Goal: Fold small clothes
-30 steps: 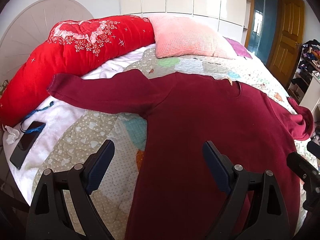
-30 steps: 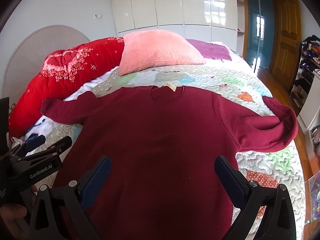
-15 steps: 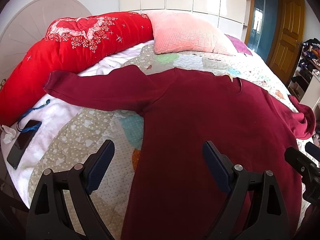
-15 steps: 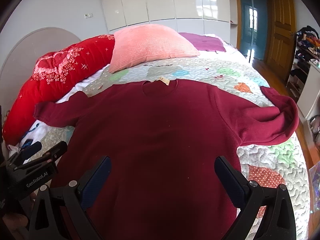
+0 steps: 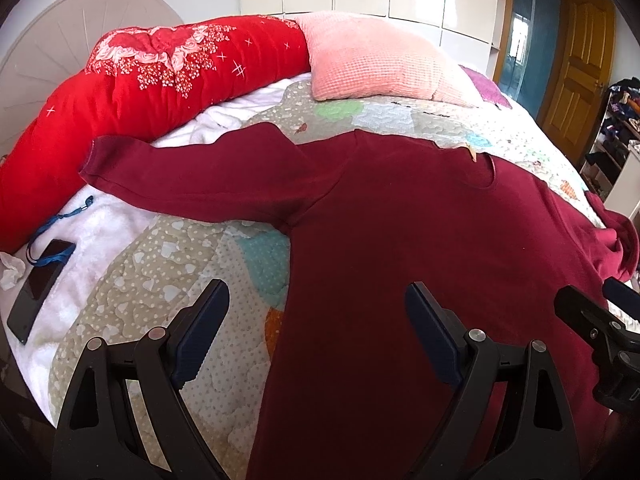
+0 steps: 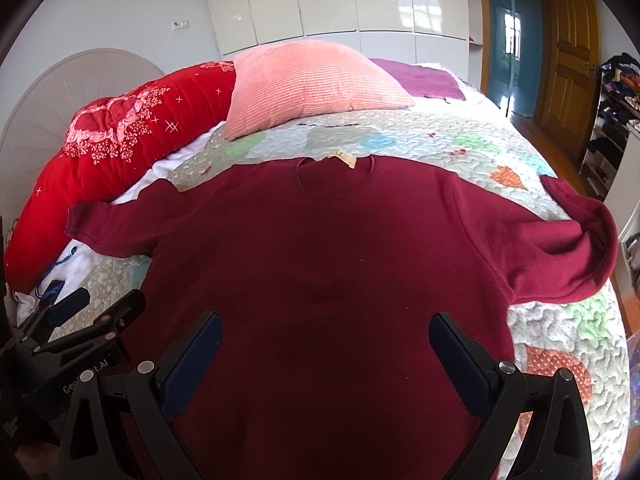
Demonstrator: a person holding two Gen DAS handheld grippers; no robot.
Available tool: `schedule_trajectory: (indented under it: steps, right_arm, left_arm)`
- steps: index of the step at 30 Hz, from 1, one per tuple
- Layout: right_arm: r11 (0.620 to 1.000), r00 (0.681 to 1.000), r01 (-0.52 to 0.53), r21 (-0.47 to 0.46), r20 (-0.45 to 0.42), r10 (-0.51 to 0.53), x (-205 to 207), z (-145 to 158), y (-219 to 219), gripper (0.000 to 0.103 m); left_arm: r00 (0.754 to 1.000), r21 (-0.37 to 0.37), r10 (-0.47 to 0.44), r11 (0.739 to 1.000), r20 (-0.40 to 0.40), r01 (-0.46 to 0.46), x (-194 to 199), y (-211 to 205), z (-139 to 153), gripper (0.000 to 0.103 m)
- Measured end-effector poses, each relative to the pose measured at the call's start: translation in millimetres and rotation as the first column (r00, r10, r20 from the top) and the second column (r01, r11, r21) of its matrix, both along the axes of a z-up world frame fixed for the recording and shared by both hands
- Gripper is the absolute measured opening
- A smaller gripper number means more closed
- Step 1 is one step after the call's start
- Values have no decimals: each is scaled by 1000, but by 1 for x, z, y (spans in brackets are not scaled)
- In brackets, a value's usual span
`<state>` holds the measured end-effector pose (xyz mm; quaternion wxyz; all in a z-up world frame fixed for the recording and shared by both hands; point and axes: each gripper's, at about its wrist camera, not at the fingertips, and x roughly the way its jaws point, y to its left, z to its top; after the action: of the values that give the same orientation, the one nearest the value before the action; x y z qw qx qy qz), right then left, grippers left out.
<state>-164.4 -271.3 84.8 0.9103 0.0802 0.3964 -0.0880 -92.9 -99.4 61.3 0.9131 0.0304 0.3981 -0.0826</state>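
Note:
A dark red long-sleeved sweater [image 5: 400, 232] lies flat on the quilted bed, neck away from me; it also shows in the right wrist view [image 6: 320, 264]. Its left sleeve [image 5: 192, 176] stretches out to the left. Its right sleeve [image 6: 576, 240] is bent back on itself near the bed's right edge. My left gripper [image 5: 316, 336] is open and empty above the sweater's lower left side. My right gripper [image 6: 324, 356] is open and empty above the sweater's lower middle. Each gripper shows at the edge of the other's view.
A long red bolster [image 5: 140, 80] and a pink pillow [image 5: 372, 64] lie at the head of the bed. A black phone [image 5: 36, 288] with a blue strap lies on the white blanket at left. Shelves and a wooden door [image 6: 572, 48] stand at right.
Both grippers have moved a little forward over the sweater, so it looms larger in both views. Both stay open. The sweater has not moved.

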Motion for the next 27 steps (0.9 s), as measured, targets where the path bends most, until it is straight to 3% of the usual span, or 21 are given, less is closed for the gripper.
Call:
schedule_trajectory:
  steps: [27]
  right_arm:
    - [999,996,-34,38,-77,37,64,-39,13,102]
  left_arm:
    - [997,-31,25,999,-68,-27,47,15,-19,90]
